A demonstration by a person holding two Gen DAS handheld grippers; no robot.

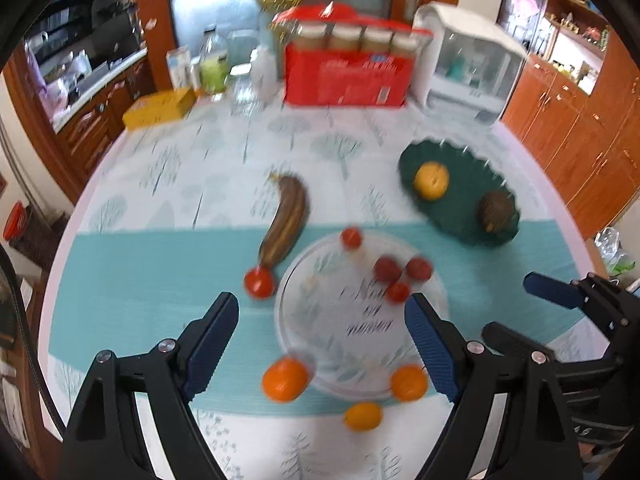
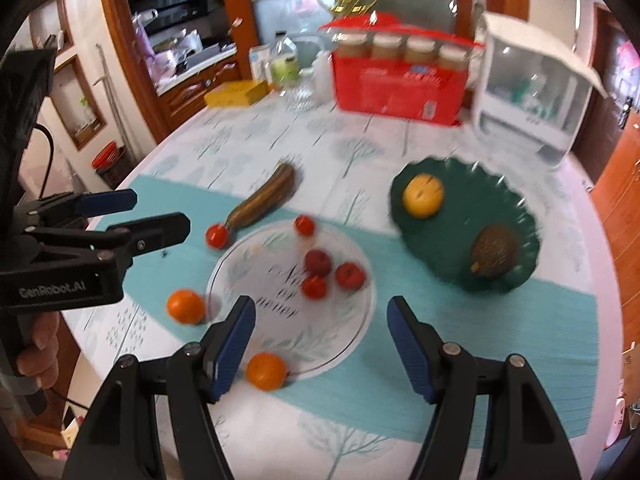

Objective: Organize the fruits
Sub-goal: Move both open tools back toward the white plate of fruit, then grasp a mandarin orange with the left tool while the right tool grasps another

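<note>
A clear round plate [image 1: 360,344] [image 2: 344,320] holds three small red fruits [image 1: 387,269] [image 2: 318,262]; a fourth red one [image 1: 351,237] [image 2: 304,225] sits at its far rim. A dark green plate [image 1: 460,208] [image 2: 452,240] holds a yellow orange [image 1: 431,180] [image 2: 423,195] and a brown fruit [image 1: 497,212] [image 2: 494,252]. An overripe banana [image 1: 286,220] [image 2: 264,200], a tomato [image 1: 259,283] [image 2: 217,235] and oranges [image 1: 285,379] [image 1: 409,382] [image 1: 363,416] [image 2: 185,306] [image 2: 266,371] lie on the cloth. My left gripper [image 1: 322,340] [image 2: 132,216] is open and empty above the clear plate. My right gripper [image 2: 320,344] [image 1: 548,292] is open and empty.
At the table's far edge stand a red box of jars [image 1: 348,76] [image 2: 400,84], a white cabinet [image 1: 468,68] [image 2: 532,92], bottles [image 1: 214,64] and a yellow box [image 1: 160,108] [image 2: 236,94]. Wooden cupboards [image 1: 580,140] line the right.
</note>
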